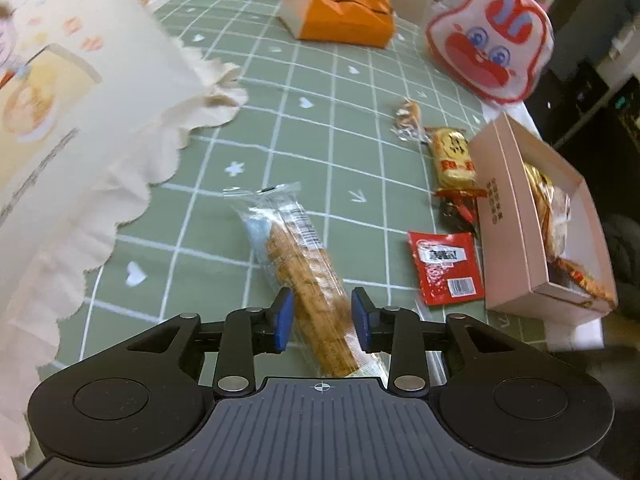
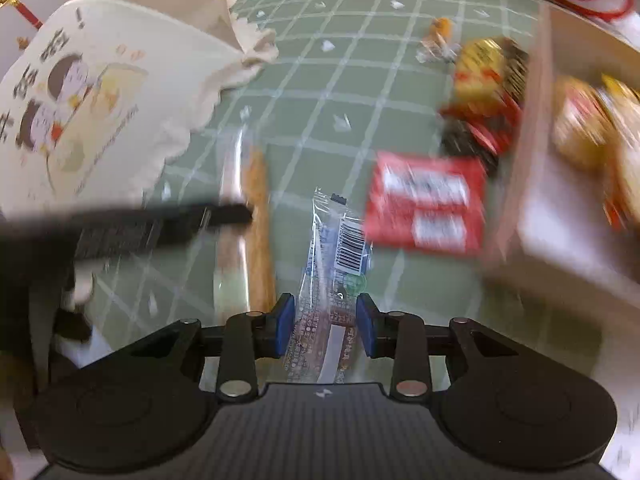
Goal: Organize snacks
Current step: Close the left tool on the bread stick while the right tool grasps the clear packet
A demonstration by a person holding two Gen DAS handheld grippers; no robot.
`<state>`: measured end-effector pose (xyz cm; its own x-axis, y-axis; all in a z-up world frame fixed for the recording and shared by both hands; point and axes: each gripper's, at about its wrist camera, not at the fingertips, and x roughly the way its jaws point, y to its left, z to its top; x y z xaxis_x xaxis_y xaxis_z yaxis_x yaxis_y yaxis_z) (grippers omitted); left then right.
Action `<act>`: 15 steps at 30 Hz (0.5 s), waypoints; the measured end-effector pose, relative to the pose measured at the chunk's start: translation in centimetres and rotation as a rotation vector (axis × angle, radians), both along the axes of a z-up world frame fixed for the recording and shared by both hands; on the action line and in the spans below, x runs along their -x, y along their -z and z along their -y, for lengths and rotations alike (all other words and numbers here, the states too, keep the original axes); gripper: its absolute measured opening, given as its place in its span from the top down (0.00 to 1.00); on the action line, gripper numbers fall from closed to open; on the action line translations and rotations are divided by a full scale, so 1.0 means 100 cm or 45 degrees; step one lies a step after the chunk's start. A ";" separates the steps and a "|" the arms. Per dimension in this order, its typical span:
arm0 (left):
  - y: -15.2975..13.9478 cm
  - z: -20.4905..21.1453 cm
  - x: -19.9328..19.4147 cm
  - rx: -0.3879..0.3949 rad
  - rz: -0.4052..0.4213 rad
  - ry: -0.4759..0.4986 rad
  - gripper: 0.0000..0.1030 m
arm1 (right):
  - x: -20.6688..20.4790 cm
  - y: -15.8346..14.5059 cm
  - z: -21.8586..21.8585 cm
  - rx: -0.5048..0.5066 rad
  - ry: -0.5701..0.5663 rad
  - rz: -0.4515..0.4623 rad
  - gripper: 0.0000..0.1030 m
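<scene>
In my left wrist view, the left gripper (image 1: 322, 318) sits at the lower centre of the frame with its blue pads either side of a long biscuit pack (image 1: 304, 276). The pack lies on the green checked tablecloth (image 1: 320, 120) and runs up and left from between the fingers; the pads stand just beside its clear wrapper, and I cannot tell whether they actually pinch it. To the right of it lies a red sachet (image 1: 446, 266), and further right, at the frame's right edge, a pink box (image 1: 508, 216) with wrapped snacks inside. A yellow-wrapped snack (image 1: 454, 156) lies just left of the box. A cream scalloped bag (image 1: 80, 140) fills the left side.

In my right wrist view, the right gripper (image 2: 325, 328) at lower centre is closed on a clear barcoded packet (image 2: 336, 280), which sticks up towards mid-frame, raised above the cloth. The left gripper's finger reaches in from the left, blurred, beside the biscuit pack. The red sachet lies right of the packet, blurred.
</scene>
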<state>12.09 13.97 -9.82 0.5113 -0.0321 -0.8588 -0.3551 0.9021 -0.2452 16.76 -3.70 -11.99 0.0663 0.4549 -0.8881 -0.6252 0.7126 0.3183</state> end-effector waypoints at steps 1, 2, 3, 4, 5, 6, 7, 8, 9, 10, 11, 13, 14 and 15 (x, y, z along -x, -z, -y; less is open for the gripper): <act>0.001 0.004 -0.004 -0.019 -0.012 0.014 0.60 | 0.009 0.000 0.009 -0.004 0.004 0.018 0.67; 0.002 0.008 -0.008 -0.043 -0.019 0.022 0.58 | 0.019 0.000 0.017 0.005 -0.001 0.046 0.67; 0.003 0.011 -0.012 -0.066 -0.031 0.026 0.57 | 0.028 0.000 0.024 0.020 -0.012 0.073 0.67; 0.005 0.014 -0.016 -0.089 -0.047 0.031 0.57 | 0.037 -0.001 0.031 0.031 -0.027 0.106 0.67; 0.007 0.017 -0.019 -0.114 -0.057 0.035 0.57 | 0.045 0.000 0.036 0.049 -0.043 0.142 0.67; 0.009 0.019 -0.020 -0.133 -0.064 0.040 0.58 | 0.053 -0.001 0.042 0.067 -0.054 0.178 0.67; 0.008 0.022 -0.019 -0.152 -0.062 0.046 0.59 | 0.059 -0.001 0.047 0.083 -0.058 0.204 0.68; 0.007 0.024 -0.017 -0.152 -0.059 0.061 0.63 | 0.064 -0.001 0.053 0.094 -0.058 0.218 0.68; 0.005 0.027 -0.013 -0.125 -0.055 0.082 0.65 | 0.067 -0.002 0.060 0.092 -0.056 0.214 0.68; 0.002 0.030 -0.006 -0.080 -0.044 0.106 0.66 | 0.069 -0.004 0.070 0.077 -0.046 0.200 0.72; -0.001 0.035 0.002 -0.042 -0.028 0.139 0.66 | 0.070 -0.007 0.080 0.052 -0.033 0.179 0.78; -0.005 0.049 0.020 -0.013 -0.014 0.210 0.67 | 0.071 -0.017 0.100 0.012 0.004 0.167 0.82; -0.007 0.058 0.029 -0.003 -0.006 0.247 0.67 | 0.070 -0.022 0.111 -0.002 0.034 0.168 0.83; -0.009 0.065 0.037 0.013 0.000 0.277 0.67 | 0.071 -0.024 0.121 -0.014 0.063 0.170 0.83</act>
